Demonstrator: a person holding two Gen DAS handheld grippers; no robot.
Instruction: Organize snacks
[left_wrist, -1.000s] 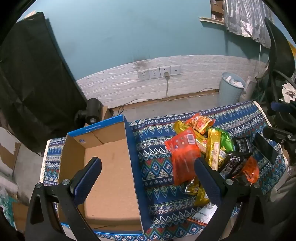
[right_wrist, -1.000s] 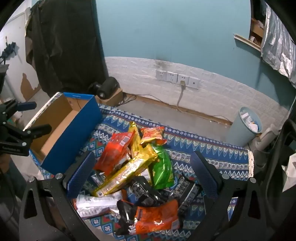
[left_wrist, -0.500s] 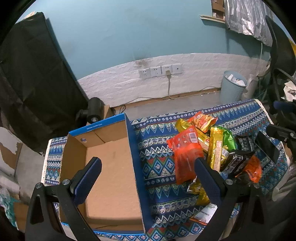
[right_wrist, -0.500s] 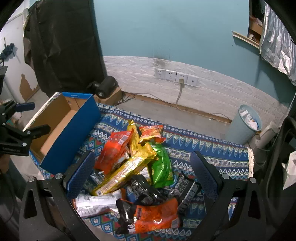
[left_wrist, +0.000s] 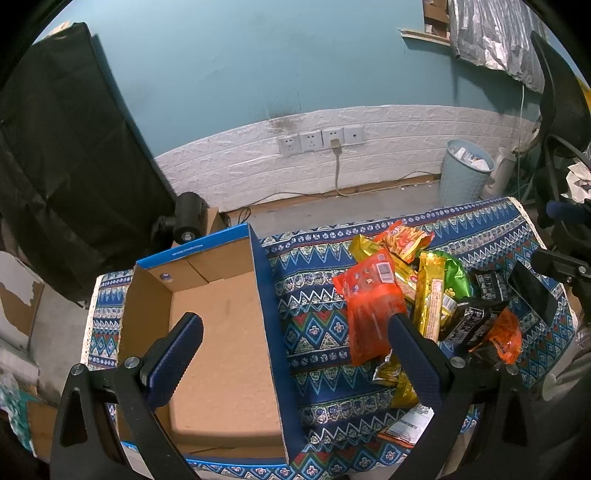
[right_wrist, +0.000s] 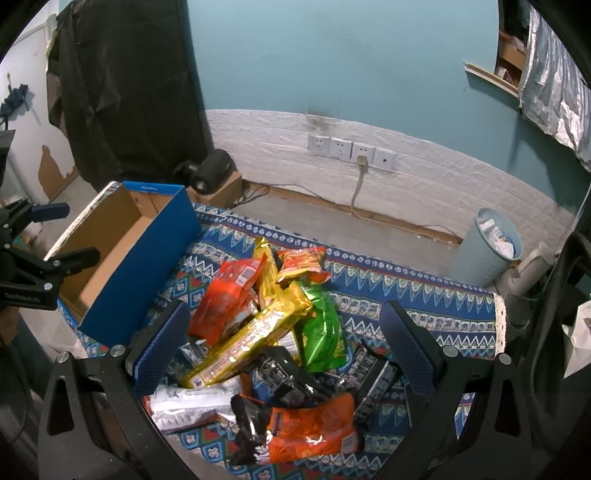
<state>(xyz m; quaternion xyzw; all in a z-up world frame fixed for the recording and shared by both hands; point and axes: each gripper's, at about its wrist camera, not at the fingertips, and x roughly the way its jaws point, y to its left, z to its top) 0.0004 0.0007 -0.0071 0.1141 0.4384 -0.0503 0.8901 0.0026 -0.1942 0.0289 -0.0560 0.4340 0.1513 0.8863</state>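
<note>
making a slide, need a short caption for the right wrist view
Open right tongs hover above a snack pile on the patterned cloth, empty blue box at left.

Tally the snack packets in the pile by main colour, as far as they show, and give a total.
Orange/red packets: 3
Gold/yellow packets: 2
Green packets: 1
White packets: 1
Black packets: at least 3, overlapping
Total: at least 10

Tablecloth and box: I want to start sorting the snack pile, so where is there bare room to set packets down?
The cardboard box is bare inside, its whole floor free. A bare strip of tablecloth runs between the box's blue wall and the red packet. More cloth lies free beyond the green packet, toward the far edge. The snack pile itself is crowded, packets overlapping.
</note>
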